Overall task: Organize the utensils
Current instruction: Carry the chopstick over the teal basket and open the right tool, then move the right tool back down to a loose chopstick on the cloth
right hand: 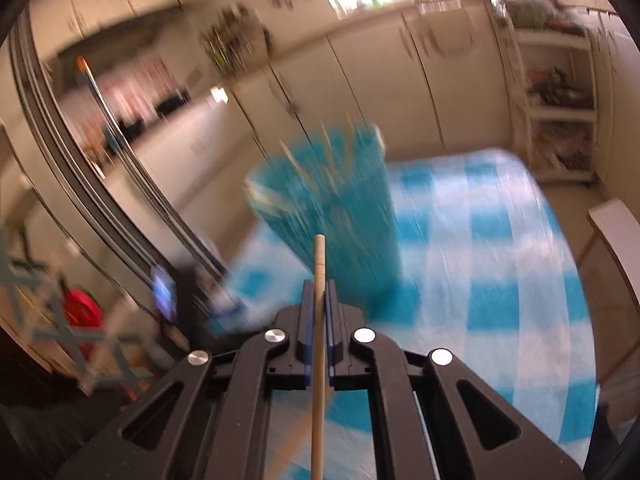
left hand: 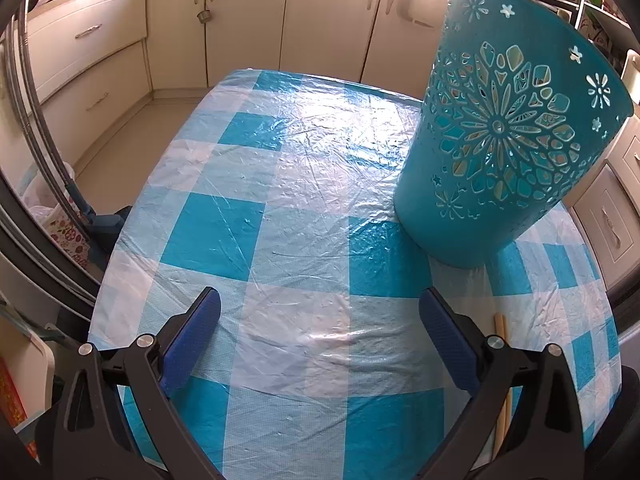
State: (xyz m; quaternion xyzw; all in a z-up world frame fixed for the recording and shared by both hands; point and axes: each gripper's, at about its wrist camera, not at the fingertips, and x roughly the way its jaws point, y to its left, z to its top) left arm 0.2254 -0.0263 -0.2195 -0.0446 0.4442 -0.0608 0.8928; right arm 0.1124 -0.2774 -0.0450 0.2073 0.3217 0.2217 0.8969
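Observation:
A teal cut-out utensil holder [left hand: 508,136] stands on the blue-and-white checked tablecloth [left hand: 304,208] at the right. In the blurred right wrist view the utensil holder [right hand: 336,216] has several pale sticks poking out of its top. My right gripper [right hand: 319,285] is shut on a wooden chopstick [right hand: 319,264], held above the table and pointing at the holder. My left gripper [left hand: 320,308] hangs open over the cloth, nothing between its fingers. Two wooden chopstick ends [left hand: 500,324] lie on the cloth beside its right finger, partly hidden by it.
Cream kitchen cabinets [left hand: 240,24] line the far side beyond the table's edge. A white shelf rack [right hand: 556,104] with clutter stands at the right. A dark metal frame [left hand: 28,128] runs along the left.

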